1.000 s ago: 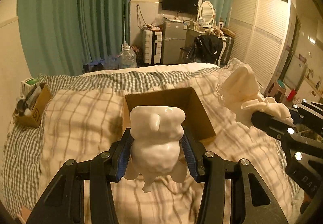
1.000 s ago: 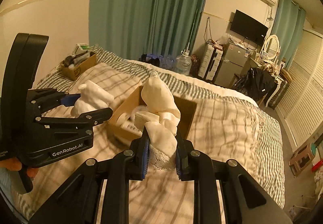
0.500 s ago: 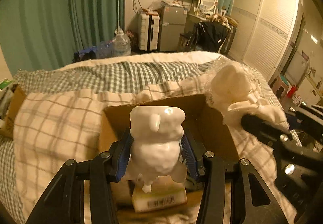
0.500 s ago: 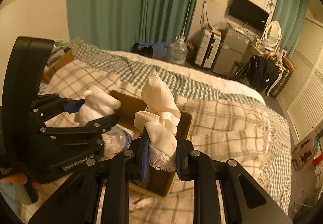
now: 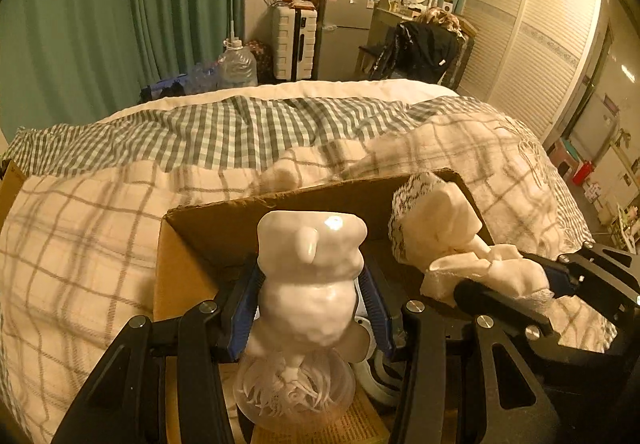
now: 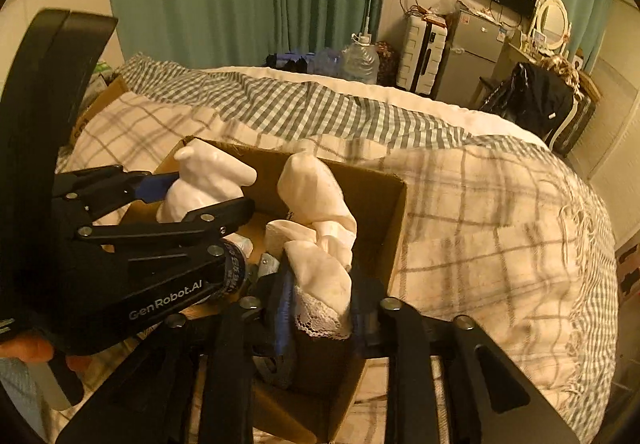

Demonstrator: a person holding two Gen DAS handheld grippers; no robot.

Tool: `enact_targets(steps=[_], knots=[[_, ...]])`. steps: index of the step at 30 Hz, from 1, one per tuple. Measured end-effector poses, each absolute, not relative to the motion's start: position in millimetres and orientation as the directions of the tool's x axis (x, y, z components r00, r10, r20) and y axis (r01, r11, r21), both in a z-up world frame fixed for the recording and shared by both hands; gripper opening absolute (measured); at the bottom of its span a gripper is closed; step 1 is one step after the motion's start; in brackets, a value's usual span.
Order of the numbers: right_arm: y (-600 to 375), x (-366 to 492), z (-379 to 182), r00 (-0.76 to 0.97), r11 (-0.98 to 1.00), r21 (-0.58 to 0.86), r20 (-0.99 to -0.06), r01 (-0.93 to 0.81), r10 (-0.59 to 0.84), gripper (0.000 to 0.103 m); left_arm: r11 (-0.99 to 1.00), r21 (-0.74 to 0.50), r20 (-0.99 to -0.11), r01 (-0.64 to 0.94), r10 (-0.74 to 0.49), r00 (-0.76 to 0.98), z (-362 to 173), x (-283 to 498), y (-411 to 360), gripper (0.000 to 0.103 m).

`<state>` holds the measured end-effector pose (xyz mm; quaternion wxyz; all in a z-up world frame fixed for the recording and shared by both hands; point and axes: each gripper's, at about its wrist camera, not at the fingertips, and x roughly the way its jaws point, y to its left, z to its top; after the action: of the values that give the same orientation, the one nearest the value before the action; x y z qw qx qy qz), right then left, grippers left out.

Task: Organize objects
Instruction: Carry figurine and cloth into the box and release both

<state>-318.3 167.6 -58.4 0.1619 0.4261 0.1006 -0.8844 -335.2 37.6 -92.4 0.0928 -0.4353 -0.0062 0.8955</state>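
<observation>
Change since earlier frames: both grippers had come down from above the bed to the cardboard box [image 5: 188, 256], whose contents were now in view beneath them.
Bed: a checked blanket [image 6: 480, 212] covered it; the box sat on top, open side up.
Box contents: a clear round item [image 5: 296, 400] lay directly under the left jaws, with printed paper beside it; the rest was too dark to name.
Left gripper [image 5: 310, 296]: jaws stood about half apart, blue pads pressed on both flanks of the white figurine [image 5: 310, 268].
Figurine: held over the box interior near its left wall, long axis running away from the gripper along the fingers.
Right gripper [image 6: 320, 304]: jaws were opening; the white lace-edged cloth [image 6: 320, 232] was between them, and the left pad seemed to touch it.
Cloth: bunched, long axis also along the fingers, its far end level with the box's far wall, its lace hem at the pads.
Key relation: both items hung above the box opening, cloth on the right side, figurine on the left.
Judgement: the cloth appeared nearer to release; the figurine remained firmly gripped.
</observation>
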Motion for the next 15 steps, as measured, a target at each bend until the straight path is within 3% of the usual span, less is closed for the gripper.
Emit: enact_targets(steps=[3,5,15], knots=[[172.3,-315.8,-54.0,-0.604,-0.935,-0.046,-0.774,0.352,-0.189,0.046,-0.982,-0.103,-0.776,-0.161,0.181,-0.605,-88.3,-334.7,37.4,0.055],[176.4,-313.0,-49.5,-0.615,-0.939,-0.050,-0.768,0.340,-0.181,0.055,-0.984,-0.094,-0.771,-0.154,0.170,-0.614,-83.1,-331.1,35.3,0.073],[192.5,-280.4,9.1,-0.692,-0.963,-0.065,-0.708,0.262,-0.140,0.071,-0.993,-0.061,-0.690,-0.100,0.115,-0.715,-14.3,-282.3,14.7,0.091]])
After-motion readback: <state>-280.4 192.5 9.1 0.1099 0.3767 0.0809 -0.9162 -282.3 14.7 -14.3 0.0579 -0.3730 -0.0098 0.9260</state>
